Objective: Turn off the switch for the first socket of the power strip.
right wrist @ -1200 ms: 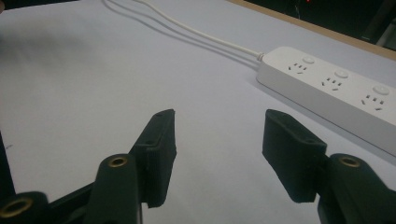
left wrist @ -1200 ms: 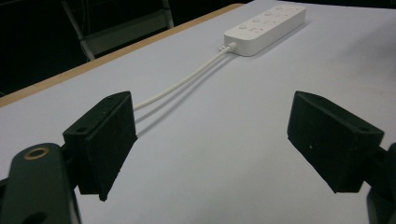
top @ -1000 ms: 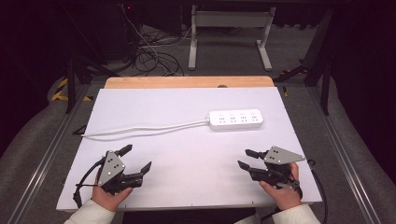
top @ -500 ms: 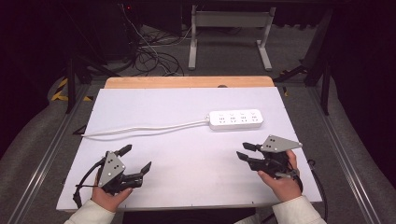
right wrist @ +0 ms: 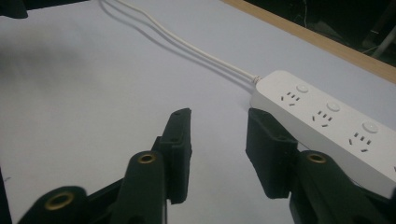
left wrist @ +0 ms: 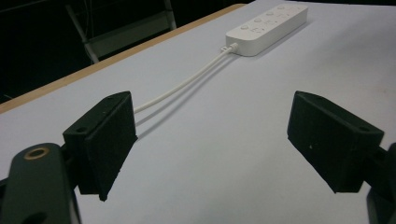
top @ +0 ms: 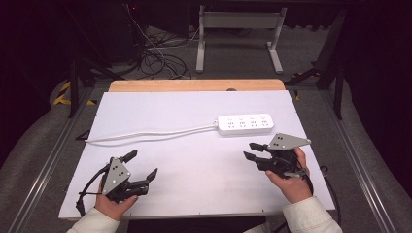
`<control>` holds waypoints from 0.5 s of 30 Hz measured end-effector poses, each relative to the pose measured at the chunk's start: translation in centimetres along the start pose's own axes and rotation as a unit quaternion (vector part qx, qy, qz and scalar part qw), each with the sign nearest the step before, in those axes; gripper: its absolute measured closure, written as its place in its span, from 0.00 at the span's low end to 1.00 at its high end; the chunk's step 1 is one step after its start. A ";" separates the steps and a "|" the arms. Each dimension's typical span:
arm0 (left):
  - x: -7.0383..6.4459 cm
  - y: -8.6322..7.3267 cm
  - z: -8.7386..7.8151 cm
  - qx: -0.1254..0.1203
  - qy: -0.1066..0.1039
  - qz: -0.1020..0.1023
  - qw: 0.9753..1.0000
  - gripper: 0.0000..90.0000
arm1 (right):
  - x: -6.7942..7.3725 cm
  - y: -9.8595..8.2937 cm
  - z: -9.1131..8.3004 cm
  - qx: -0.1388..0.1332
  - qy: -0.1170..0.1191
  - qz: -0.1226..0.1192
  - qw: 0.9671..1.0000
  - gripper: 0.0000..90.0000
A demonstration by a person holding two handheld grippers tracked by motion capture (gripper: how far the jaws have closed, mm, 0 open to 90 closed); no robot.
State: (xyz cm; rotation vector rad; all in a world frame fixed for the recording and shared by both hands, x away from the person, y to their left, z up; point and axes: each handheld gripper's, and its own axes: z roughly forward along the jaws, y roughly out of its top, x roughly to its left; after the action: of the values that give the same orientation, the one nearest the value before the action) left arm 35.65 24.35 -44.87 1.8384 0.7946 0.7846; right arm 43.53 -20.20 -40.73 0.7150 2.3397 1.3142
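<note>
The right gripper (top: 251, 150), jaws narrowly apart, nears the power strip (top: 245, 124); the left gripper (top: 141, 165) gapes wide.

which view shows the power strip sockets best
The right gripper view: the power strip lies close beside the right gripper, so socket holes and round buttons read clearly. The high view shows the whole strip and its cord, but small. The left gripper view has it far off at an angle.

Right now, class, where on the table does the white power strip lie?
In the high view the power strip lies flat on the table's far right part, just beyond the open right gripper, its cable trailing left.
</note>
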 end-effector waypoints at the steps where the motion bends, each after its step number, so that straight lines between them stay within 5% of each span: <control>1: 0.0 0.0 0.0 0.000 0.000 0.001 1.000 0.18 | -0.1 0.1 0.0 0.002 0.004 -0.001 1.000 0.73; 15: 0.0 0.0 0.0 0.001 0.002 0.001 1.000 0.18 | -0.7 2.3 -0.3 0.020 0.014 -0.006 1.000 0.96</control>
State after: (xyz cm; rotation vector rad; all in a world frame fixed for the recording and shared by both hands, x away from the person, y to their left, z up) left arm 35.63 24.33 -44.86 1.8401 0.7950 0.7889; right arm 44.46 -19.80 -38.51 0.6961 2.3954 1.2845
